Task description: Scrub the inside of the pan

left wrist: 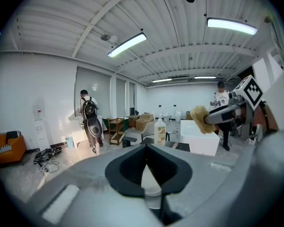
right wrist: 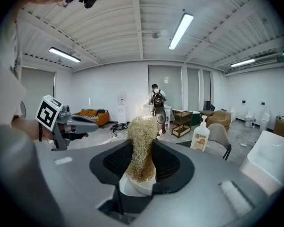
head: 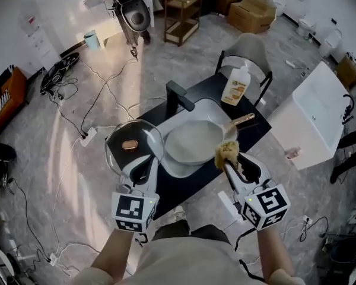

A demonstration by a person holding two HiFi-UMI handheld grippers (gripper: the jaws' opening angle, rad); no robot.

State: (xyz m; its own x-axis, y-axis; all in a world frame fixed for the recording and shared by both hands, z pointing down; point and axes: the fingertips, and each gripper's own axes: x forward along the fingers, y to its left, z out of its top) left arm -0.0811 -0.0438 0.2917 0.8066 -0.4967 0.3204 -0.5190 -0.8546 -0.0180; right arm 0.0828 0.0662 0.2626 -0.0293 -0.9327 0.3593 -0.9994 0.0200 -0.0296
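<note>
— Firstly, the jaws?
— On the right gripper (right wrist: pixel 142 151) they pinch a tan scrubber (right wrist: pixel 142 134). On the left gripper (head: pixel 141 166) they are pressed nearly together, judged to be clamped on the rim of a glass lid (head: pixel 133 144) held off the tabletop (head: pixel 196 186).
— And the pan (head: pixel 193 142)?
— On the tabletop, uncovered, its pale inside exposed. The scrubber hangs at its near rim; contact cannot be confirmed.
— Progress?
— Uncovering looks done. In my judgement, the scrubbing is all left.
</note>
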